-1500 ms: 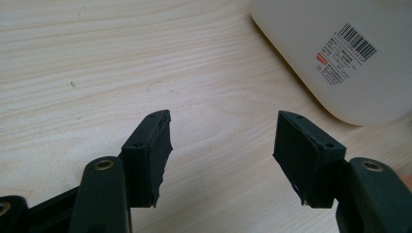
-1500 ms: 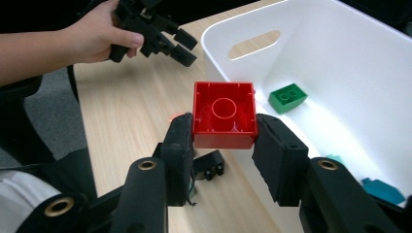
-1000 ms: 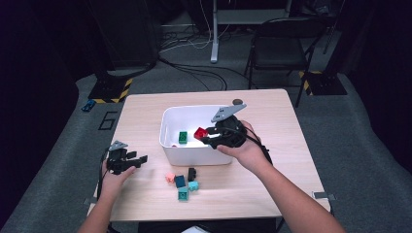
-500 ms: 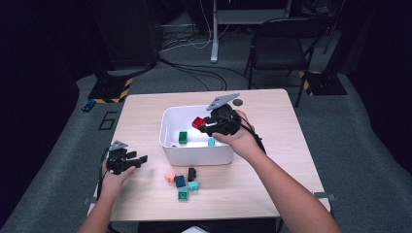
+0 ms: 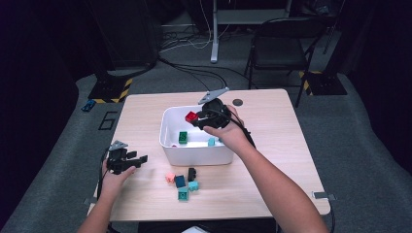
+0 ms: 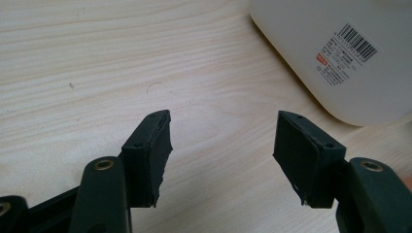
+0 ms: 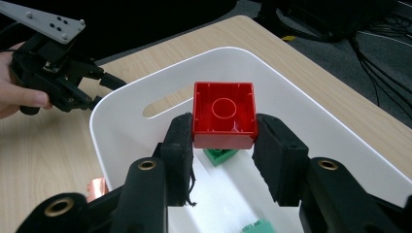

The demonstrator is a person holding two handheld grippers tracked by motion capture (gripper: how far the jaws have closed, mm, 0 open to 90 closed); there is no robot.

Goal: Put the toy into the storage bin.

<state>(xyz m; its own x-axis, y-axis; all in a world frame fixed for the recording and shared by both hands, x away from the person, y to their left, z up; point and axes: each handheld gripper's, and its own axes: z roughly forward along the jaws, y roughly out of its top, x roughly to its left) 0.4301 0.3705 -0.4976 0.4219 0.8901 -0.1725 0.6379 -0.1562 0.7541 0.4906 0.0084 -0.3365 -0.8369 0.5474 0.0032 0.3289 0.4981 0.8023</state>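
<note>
From the high view, the right hand-held gripper (image 5: 200, 118) holds a red block (image 5: 191, 116) over the white bin (image 5: 194, 155); the left hand-held gripper (image 5: 138, 160) rests released on the tabletop (image 5: 272, 145).

The left gripper view shows empty, parted jaws.

In the right gripper view, the block (image 7: 224, 115) is seemingly above a green block (image 7: 219, 155); release it well inside the rim

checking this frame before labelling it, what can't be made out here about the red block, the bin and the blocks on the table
- Red block, right gripper view: its studded face points away; the hollow underside shows.
- White bin, high view: the near wall hides part of the floor, so the count of blocks inside is unsure.
- Loose blocks, high view: too small to tell studs or exact shapes.
- Bin label, left gripper view: print too small to read.
- Right hand-held gripper: the red block covers its pad contact.
</note>
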